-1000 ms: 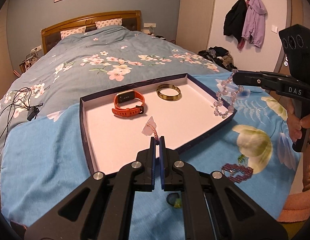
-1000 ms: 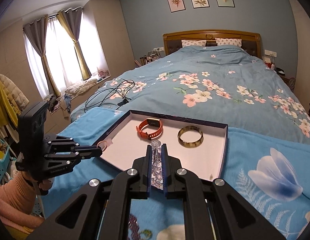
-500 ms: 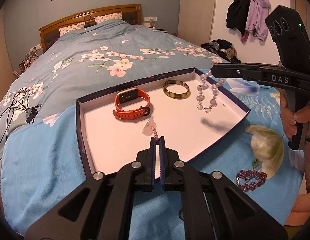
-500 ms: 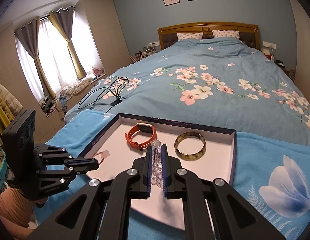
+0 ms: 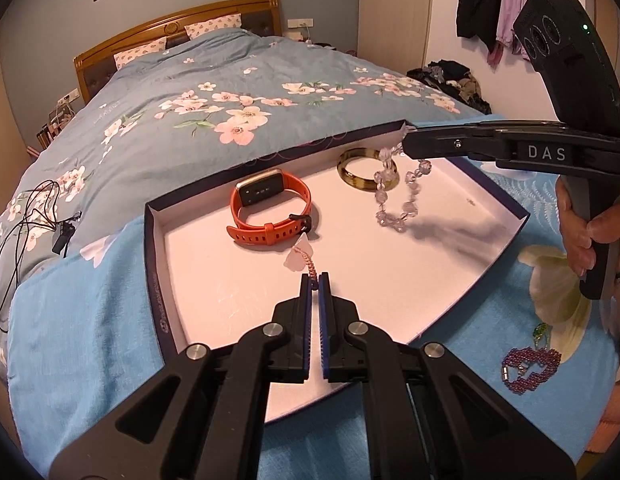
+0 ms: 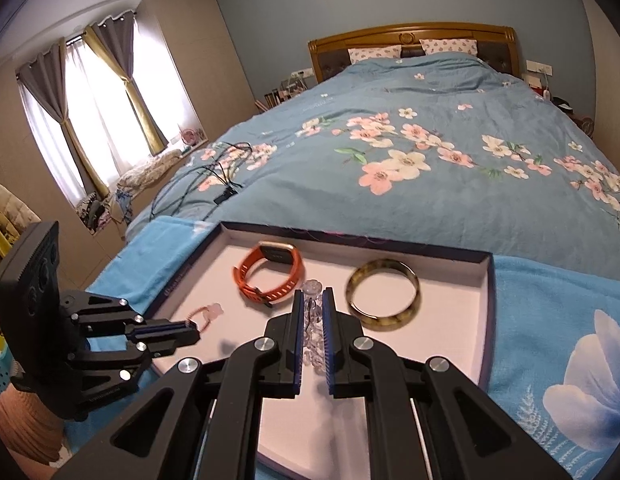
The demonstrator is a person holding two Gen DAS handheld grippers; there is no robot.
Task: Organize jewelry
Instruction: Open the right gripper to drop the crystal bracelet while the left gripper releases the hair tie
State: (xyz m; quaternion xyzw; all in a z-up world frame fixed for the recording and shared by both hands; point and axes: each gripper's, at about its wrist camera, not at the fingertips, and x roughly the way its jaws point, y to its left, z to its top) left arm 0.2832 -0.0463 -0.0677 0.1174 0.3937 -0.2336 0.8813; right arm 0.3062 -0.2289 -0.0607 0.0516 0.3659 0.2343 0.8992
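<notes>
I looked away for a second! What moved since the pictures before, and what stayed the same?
The right gripper carried the clear bead bracelet from the tray's right edge in over the tray, near the gold bangle. It still dangles, not let go. The left gripper stays shut on the pink charm cord. The orange watch, bangle and purple bracelet did not move.

Left gripper (image 5: 314, 280) clamps pink cord bracelet (image 5: 301, 256) over tray (image 5: 390, 280). Right gripper (image 5: 408, 145) pinches crystal bead bracelet (image 5: 398, 196), dangling beside amber bangle (image 5: 364, 170). Orange smartwatch (image 5: 269, 212) in tray; purple beaded bracelet (image 5: 530, 364) on blanket (image 5: 77, 340).
</notes>
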